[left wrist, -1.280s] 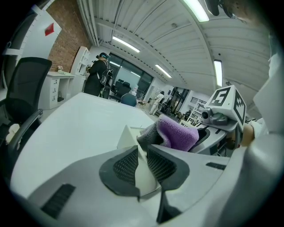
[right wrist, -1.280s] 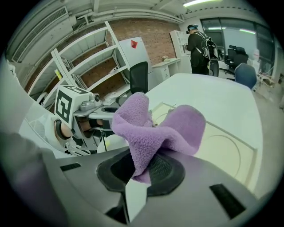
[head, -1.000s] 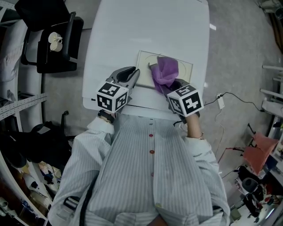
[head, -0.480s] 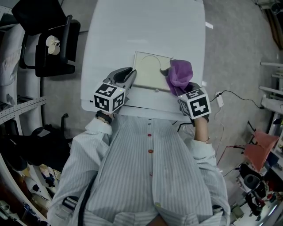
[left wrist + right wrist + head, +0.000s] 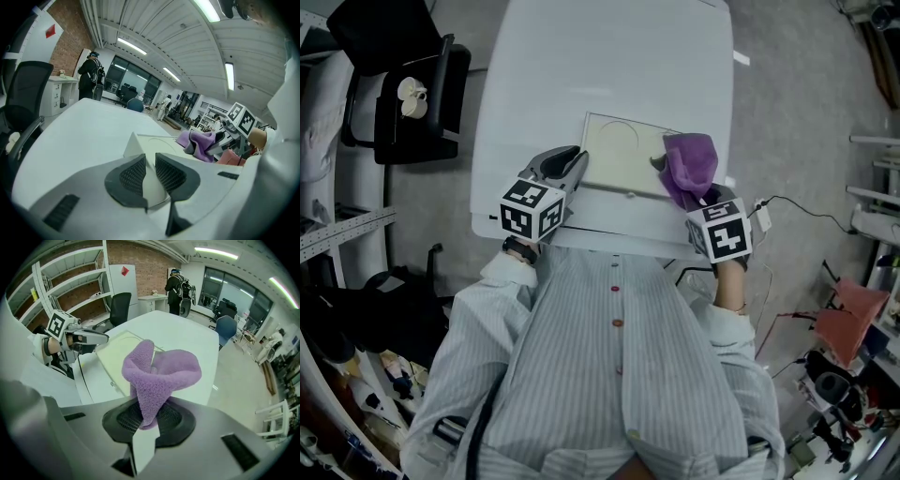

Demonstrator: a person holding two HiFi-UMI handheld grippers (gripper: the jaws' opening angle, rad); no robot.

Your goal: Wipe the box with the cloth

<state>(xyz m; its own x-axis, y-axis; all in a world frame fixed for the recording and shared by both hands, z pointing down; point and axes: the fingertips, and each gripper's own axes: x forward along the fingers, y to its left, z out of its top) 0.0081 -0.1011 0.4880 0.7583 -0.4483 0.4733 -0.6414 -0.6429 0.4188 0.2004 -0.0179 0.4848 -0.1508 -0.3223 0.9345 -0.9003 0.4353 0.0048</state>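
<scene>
head view, nearest first: the person's grey striped button shirt (image 5: 619,375) fills the lower frame, with both sleeves reaching forward. just beyond it, at the near edge of the white rounded table (image 5: 609,66), the left gripper (image 5: 578,156) points at the near left corner of the flat cream rectangular box (image 5: 614,155). the right gripper (image 5: 692,192) sits at the box's near right corner.

in the left gripper view the two dark ribbed pads (image 5: 132,174) stand close together. the box's pale corner edge fills the narrow gap between them, so these fingers are pinched on the box. in the right gripper view the fingers are closed tight on the lower fold of the purple fleecy cloth (image 5: 159,369), which rises out of them in a loose cup.

from the head view the cloth lies over the right end of the box's top, touching it, and a faint circle outline shows on the top to its left. the box lies flat on the near half of the table, its long side running across the person.

farther off, left of the table, a black office chair (image 5: 422,94) stands on the grey floor (image 5: 806,112). in the right gripper view a person in dark clothes (image 5: 177,287) stands past the table's far end.
</scene>
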